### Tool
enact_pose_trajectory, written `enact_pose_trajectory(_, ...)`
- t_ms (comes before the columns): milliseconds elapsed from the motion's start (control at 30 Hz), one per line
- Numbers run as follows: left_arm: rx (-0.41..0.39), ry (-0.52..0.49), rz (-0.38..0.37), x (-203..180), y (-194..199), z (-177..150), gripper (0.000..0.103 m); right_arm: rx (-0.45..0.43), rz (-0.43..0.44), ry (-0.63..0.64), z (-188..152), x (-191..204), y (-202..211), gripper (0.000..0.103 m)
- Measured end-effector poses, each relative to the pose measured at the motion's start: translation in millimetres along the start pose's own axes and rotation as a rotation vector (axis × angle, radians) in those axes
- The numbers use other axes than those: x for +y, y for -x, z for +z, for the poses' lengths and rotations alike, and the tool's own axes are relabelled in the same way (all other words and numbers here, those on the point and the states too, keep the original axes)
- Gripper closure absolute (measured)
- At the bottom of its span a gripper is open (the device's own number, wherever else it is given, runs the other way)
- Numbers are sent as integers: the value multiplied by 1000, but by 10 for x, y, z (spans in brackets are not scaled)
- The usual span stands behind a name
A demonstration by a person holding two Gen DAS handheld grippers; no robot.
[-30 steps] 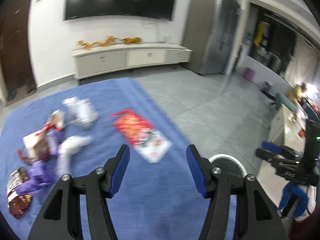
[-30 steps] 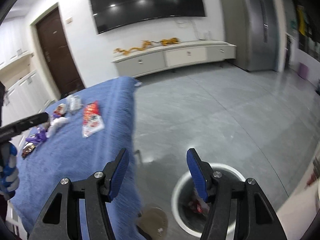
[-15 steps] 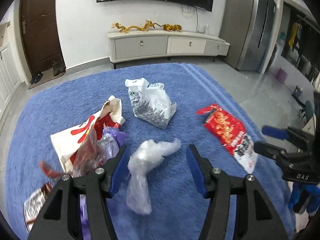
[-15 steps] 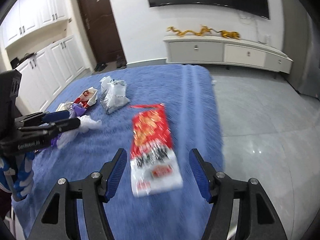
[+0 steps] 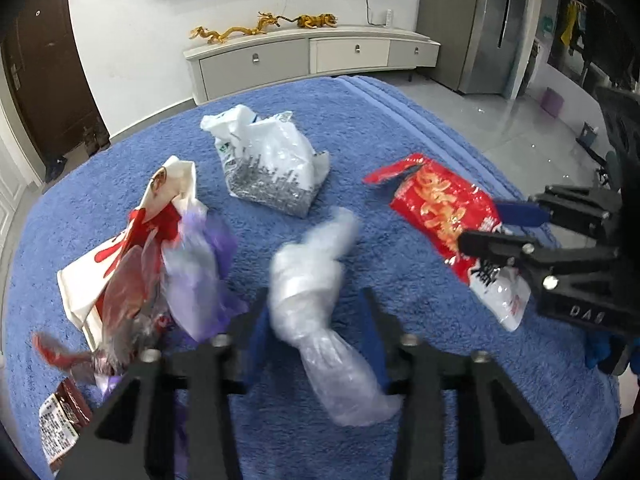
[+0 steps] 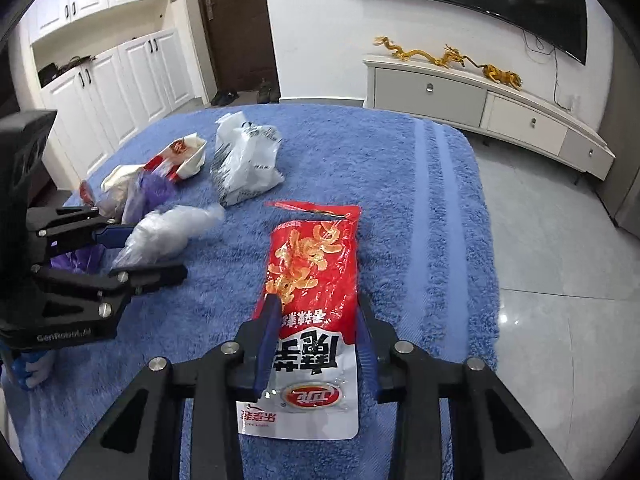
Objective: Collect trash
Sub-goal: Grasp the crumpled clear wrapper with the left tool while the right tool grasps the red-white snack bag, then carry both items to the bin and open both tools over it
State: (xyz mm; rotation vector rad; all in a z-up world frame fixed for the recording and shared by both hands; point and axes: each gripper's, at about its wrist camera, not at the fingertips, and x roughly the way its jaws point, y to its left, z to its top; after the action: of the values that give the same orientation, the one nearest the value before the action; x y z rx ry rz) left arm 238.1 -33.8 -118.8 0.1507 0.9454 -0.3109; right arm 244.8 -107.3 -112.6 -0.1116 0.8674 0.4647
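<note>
Trash lies on a blue blanket-covered surface (image 5: 400, 128). A crumpled clear plastic bag (image 5: 312, 280) sits between the blue pads of my left gripper (image 5: 316, 336), whose jaws are closing and pinch it. The right wrist view shows the same bag (image 6: 168, 228) bunched in the left gripper (image 6: 158, 252). A red and white snack packet (image 6: 316, 256) lies flat and lengthwise between the pads of my right gripper (image 6: 318, 332). Those jaws are closing too and touch both of its long edges. In the left wrist view the right gripper (image 5: 480, 224) straddles the packet (image 5: 440, 204).
A white printed bag (image 5: 268, 164) lies behind the clear one. A heap of red, white and purple wrappers (image 5: 160, 240) sits to the left, with a brown packet (image 5: 64, 412) near the front edge. The blanket (image 6: 400, 168) ends at grey floor tiles (image 6: 560, 240) on the right.
The right gripper swung from above a white bin on the floor to the red packet. The left gripper came down onto the clear bag. Both sets of jaws have narrowed around these items.
</note>
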Motion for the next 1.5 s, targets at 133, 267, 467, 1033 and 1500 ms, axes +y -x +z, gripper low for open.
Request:
enact_pose_trajectory(133, -13, 21, 2, -13, 75, -7, 79, -6, 31, -3, -42, 24, 76, 82)
enact_pose_trajectory(267, -27, 54, -6, -2, 201, -59, 80, -31, 62, -20, -113, 52, 223, 88)
enact_pose_trajectory(467, -78, 67, -25, -134, 572, -149, 80, -118, 107, -62, -234, 95, 678, 89)
enact_pose_trajectory(1033, -93, -213, -302, -2127, 950, 28, 80, -268, -222, -332, -1616, -1017, 2328, 89)
enact_pose_trajectory(1500, 147, -337, -450, -3742, 35, 9, 68, -25, -344, -612, -2756, -1925, 1734, 87)
